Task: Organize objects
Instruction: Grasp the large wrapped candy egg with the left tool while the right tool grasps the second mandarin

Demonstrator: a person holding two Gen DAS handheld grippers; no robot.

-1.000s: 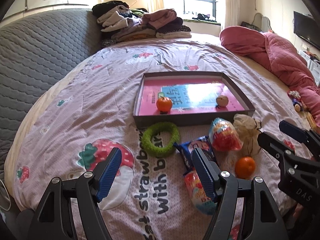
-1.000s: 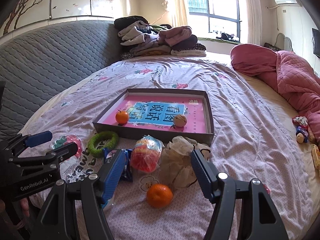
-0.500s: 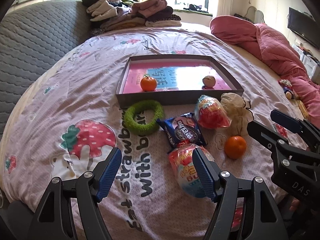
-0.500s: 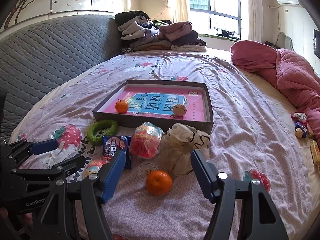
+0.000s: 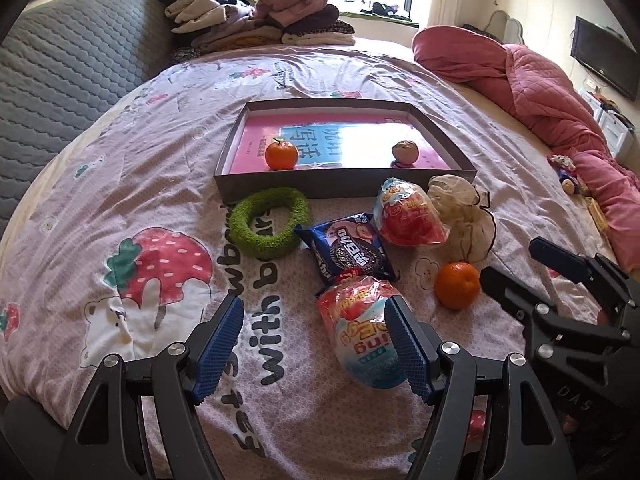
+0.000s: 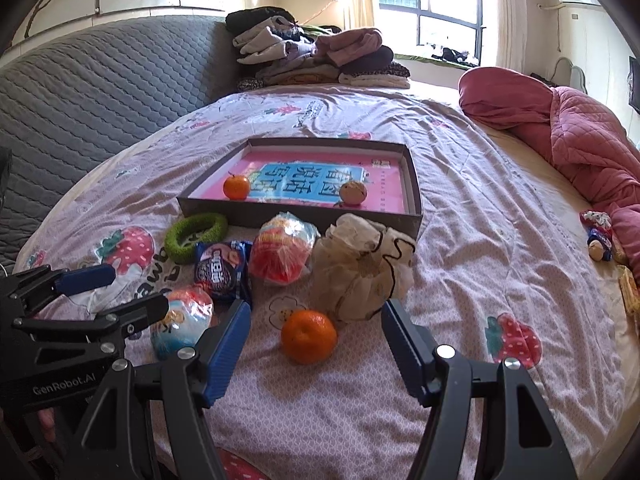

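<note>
Left wrist view: our left gripper [image 5: 316, 340] has dropped closer to the bed [image 5: 120, 168] than a second ago, jaws wide, holding nothing. Its right finger [image 5: 404, 344] now overlaps the red-and-blue snack bag [image 5: 356, 336]. Cookie pack [image 5: 348, 250], green ring [image 5: 270, 220] and loose orange [image 5: 457, 285] lie in front of the tray [image 5: 344, 186], as before.

Right wrist view: our right gripper [image 6: 314, 352] has moved in too, jaws wide, empty, with the loose orange [image 6: 308, 336] between the fingers, not touched. Tray [image 6: 300, 214] holds one orange [image 6: 236, 187].
</note>
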